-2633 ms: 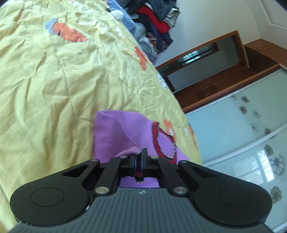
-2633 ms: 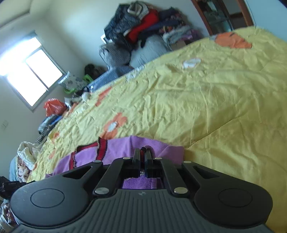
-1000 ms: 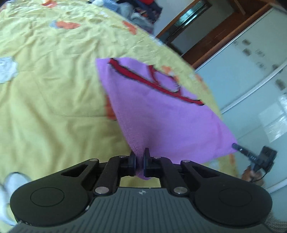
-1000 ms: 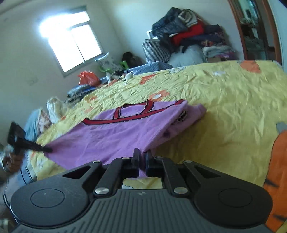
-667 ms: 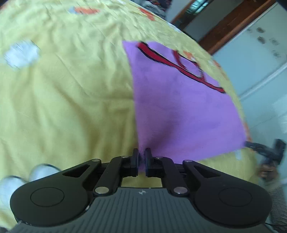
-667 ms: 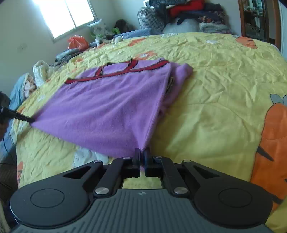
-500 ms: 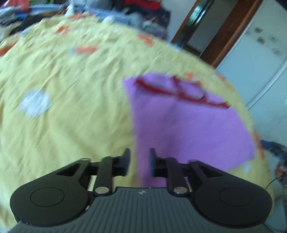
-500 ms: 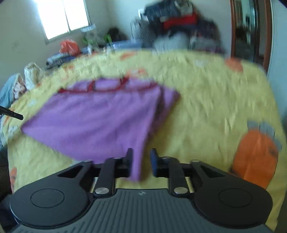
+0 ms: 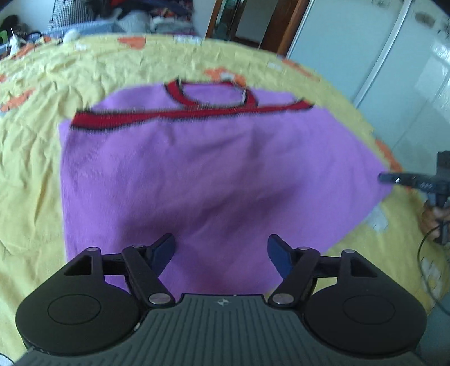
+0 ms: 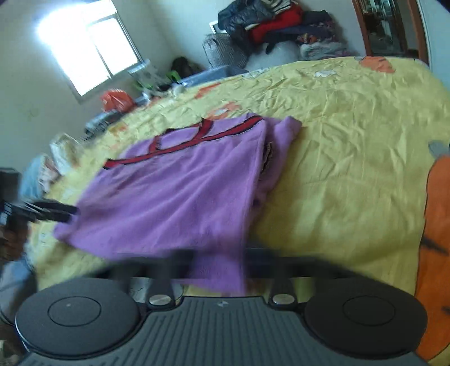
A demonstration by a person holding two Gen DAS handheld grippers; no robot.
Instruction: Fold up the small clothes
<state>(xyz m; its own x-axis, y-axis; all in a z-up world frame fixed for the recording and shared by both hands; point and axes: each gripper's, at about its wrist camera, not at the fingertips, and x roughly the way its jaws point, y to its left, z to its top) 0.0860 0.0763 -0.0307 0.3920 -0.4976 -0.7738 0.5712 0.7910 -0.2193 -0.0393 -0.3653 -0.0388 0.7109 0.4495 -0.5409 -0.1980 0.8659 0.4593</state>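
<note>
Garment (image 9: 197, 169) flat on bedspread (image 9: 33, 157); clothes pile (image 10: 275, 25) behind bed

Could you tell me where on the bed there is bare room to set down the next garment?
The yellow bedspread lies bare right of the purple sweater, up to the orange carrot print. Left of the sweater is bare too. The clothes pile crowds the far end.
</note>
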